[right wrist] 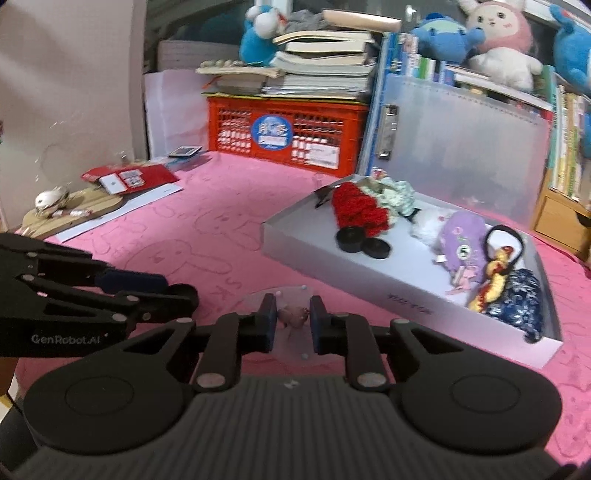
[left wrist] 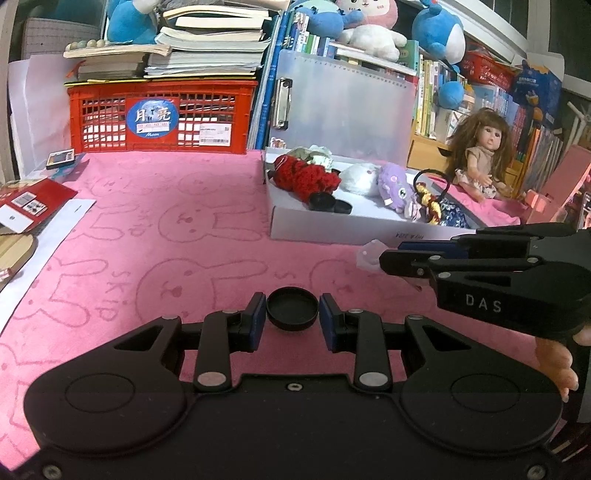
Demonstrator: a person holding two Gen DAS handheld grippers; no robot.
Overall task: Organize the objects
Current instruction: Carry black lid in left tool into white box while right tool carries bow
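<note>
the left gripper pinches a round black plastic cap on the pink towel while the right gripper clamps a clear plastic piece (flimsy-looking), which could slip out before reaching the white tray.

kid's room at home: plush toys, doll, books, pink bunny cloth.

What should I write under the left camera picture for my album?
Left gripper shut on a black round cap over the pink bunny cloth, beside a white tray of toys.
</note>
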